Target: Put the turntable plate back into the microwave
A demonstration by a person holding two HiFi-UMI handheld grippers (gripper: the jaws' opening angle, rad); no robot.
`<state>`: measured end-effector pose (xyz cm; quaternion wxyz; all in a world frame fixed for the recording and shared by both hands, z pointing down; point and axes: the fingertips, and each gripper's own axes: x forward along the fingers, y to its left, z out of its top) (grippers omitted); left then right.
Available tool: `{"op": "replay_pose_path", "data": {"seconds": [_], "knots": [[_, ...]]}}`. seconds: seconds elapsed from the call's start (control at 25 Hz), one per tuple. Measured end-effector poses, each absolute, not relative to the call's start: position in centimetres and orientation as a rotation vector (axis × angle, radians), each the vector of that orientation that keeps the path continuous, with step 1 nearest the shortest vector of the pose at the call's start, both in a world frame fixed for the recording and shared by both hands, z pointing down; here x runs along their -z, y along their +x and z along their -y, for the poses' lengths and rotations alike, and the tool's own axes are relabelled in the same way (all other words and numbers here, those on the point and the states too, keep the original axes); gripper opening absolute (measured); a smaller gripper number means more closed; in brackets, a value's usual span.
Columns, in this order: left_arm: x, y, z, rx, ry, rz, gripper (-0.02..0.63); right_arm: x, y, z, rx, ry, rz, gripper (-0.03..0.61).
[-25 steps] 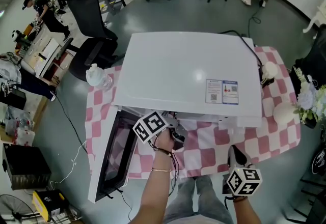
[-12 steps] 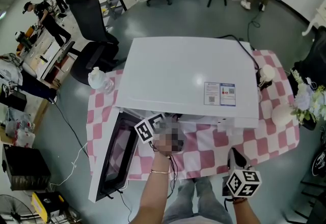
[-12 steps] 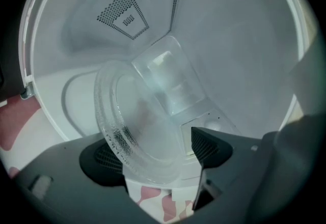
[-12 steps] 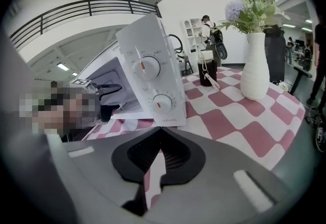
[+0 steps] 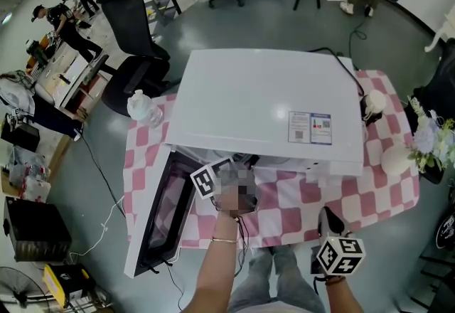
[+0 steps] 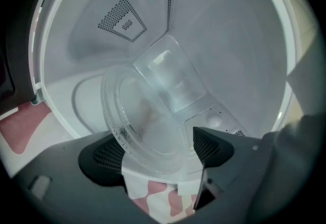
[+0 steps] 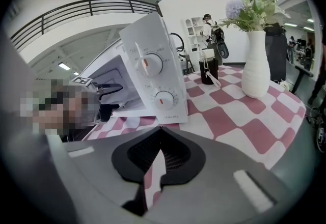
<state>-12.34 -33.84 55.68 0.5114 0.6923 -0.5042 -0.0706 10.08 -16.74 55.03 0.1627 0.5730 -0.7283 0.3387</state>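
The white microwave [image 5: 263,102] stands on the pink-checked table with its door [image 5: 160,212] swung open to the left. My left gripper [image 5: 242,162] reaches into the opening. In the left gripper view the clear glass turntable plate [image 6: 147,126] sits tilted inside the white cavity. Its lower edge lies between the jaws of my left gripper [image 6: 158,154], which are opening, and the pads [image 6: 109,154] do not press on it. My right gripper [image 5: 328,223] hangs at the table's near edge, shut [image 7: 158,164] and holding nothing.
A water bottle [image 5: 142,107] stands left of the microwave. A white vase [image 7: 254,65] with flowers and a dark cup [image 7: 209,67] stand on the table to its right. Office chairs [image 5: 135,41] and people are behind the table.
My left gripper has rolled a little at the microwave's opening, its marker cube now tilted. The right gripper has stayed where it was.
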Motion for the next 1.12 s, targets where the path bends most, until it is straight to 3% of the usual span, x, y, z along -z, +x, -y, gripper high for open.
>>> {"op": "replay_pose_path", "data": {"seconds": [1.12], "knots": [[-55.0,-12.8,31.6,0.154,1.666,1.279,0.415,-54.8,9.8,15.3,-0.956,1.581,2.116,0.009]]}}
